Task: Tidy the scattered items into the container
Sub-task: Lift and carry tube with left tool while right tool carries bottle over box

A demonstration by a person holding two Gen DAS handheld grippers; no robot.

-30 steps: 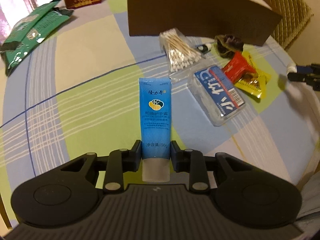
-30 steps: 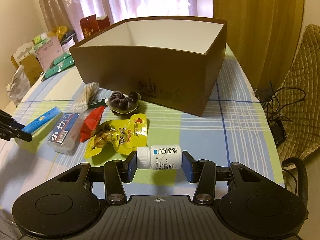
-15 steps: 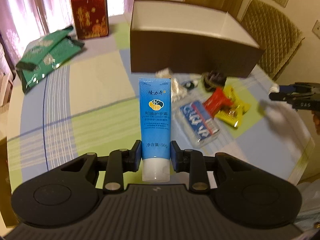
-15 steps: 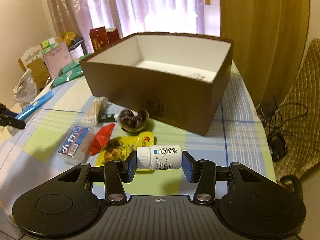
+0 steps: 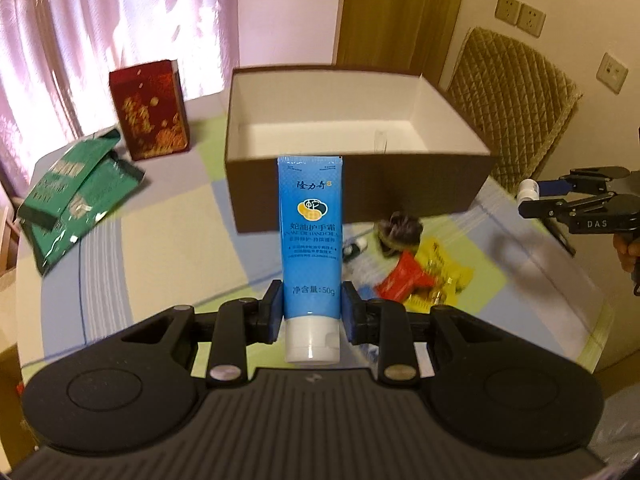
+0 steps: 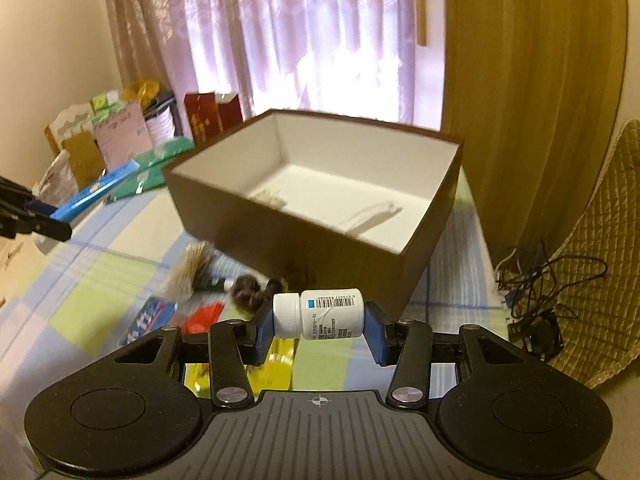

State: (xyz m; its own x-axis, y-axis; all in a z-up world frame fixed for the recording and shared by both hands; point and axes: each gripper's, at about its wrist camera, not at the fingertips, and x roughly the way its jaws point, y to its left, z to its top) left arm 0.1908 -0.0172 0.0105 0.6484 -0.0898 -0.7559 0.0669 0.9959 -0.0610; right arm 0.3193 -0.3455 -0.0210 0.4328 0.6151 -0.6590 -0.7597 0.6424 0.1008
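A: Blue tube (image 5: 311, 240) up in the air there, pinched near its white cap by the left claw (image 5: 311, 312), its crimped end pointing at the brown box (image 5: 356, 196).

B: And on the other side the right claw (image 6: 318, 326) was clamped on a small white bottle (image 6: 320, 314), held sideways, cap to the left, pads pressing on both ends.

A: Both were carried above the bench (image 5: 160, 248), neither item inside the box. From the right wrist view the box (image 6: 420, 240) sat open just ahead, white inside, with a pale strip or two lying on its floor, too blurred to name.

B: Plenty was left on the checked cloth in front of the box: a dark hair tie (image 5: 400, 230), a red packet (image 5: 404, 282) overlapping a yellow packet (image 5: 444, 276), all close together.

A: The right view added a bundle of cotton swabs (image 6: 192, 270) and a flat blue-labelled case (image 6: 148, 322), both near the box's front wall, both smeared by motion.

B: Off to the left side, a red gift box (image 5: 150, 110) stood upright, with green foil packs (image 5: 76, 192) lying beside it.

A: And the right claw (image 5: 540, 196) showed at the edge of the left camera, level with the box's corner, white bottle tip visible.
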